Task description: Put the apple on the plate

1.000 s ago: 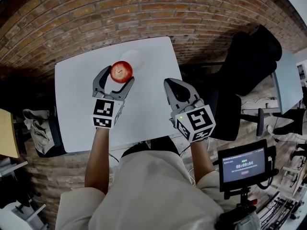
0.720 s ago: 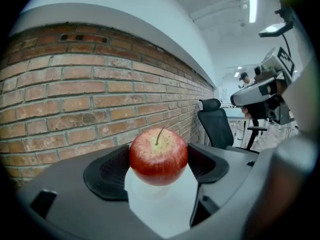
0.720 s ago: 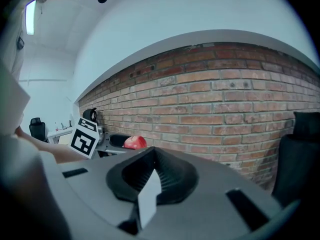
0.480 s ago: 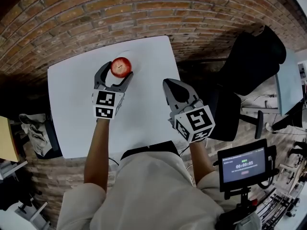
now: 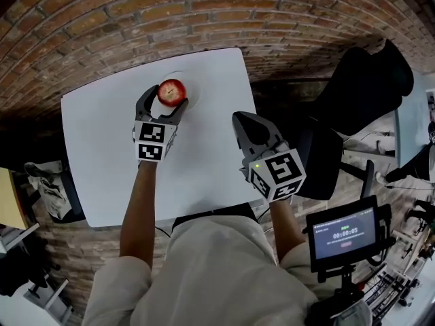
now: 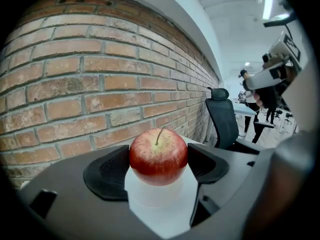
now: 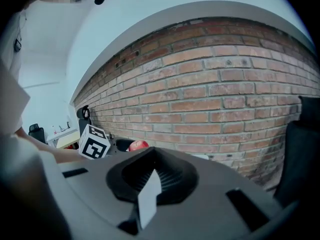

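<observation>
The apple (image 5: 172, 92) sits over the plate (image 5: 192, 83), stem straight up, at the far side of the table (image 5: 102, 155) near the brick wall. It is round, so no long axis governs the grip; what matters is height. In the left gripper view the plate's white shows directly under the fruit, but whether skin and plate touch cannot be told. The left gripper (image 5: 166, 98) reaches in from the person's side, its 2 jaws clamped on the apple's flanks, 1 pad each side. The coming move is likely a short lowering, if any is needed, then letting go, with the jaws drawing back toward the person. The right gripper (image 5: 246, 122) hangs well apart to the right, jaws together on nothing, with no part here
</observation>
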A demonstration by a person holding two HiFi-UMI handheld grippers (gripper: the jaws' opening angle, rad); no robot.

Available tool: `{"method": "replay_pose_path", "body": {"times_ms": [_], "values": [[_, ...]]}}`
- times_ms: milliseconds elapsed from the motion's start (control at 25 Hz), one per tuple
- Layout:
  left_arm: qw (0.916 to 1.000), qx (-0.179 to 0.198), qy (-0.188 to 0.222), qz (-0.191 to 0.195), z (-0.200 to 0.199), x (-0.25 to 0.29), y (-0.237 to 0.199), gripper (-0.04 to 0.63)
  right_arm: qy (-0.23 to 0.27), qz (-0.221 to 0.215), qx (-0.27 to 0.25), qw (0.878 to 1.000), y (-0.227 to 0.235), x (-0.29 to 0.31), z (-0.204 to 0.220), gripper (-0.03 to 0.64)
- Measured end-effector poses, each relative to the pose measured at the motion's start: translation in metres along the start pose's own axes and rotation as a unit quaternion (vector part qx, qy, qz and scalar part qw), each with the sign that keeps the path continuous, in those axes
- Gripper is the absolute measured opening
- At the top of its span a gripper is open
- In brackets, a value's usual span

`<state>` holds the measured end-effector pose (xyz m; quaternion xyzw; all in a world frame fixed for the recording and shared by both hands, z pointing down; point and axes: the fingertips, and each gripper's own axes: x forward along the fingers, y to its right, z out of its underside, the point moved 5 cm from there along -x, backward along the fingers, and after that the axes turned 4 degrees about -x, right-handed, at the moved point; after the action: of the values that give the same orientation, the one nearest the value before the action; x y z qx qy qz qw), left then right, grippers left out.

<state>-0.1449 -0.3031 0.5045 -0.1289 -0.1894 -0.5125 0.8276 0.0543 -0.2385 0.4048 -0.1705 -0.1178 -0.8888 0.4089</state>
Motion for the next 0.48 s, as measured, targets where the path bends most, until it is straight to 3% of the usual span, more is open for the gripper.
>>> {"method": "replay_pose_path", "body": {"times_ms": [160, 480], "values": [[0.9997, 0.003, -0.021, 0.006, 0.014, 0.04, 0.002, 0.371, -0.014, -0.001, 0.008, 1.0, 0.027, 0.016, 0.013, 0.003], [0.9991, -0.007, -0.042, 0.002, 0.036, 0.048, -0.005, 0.371, -0.023, -0.007, 0.008, 1.0, 0.019, 0.019, 0.011, 0.003]]}}
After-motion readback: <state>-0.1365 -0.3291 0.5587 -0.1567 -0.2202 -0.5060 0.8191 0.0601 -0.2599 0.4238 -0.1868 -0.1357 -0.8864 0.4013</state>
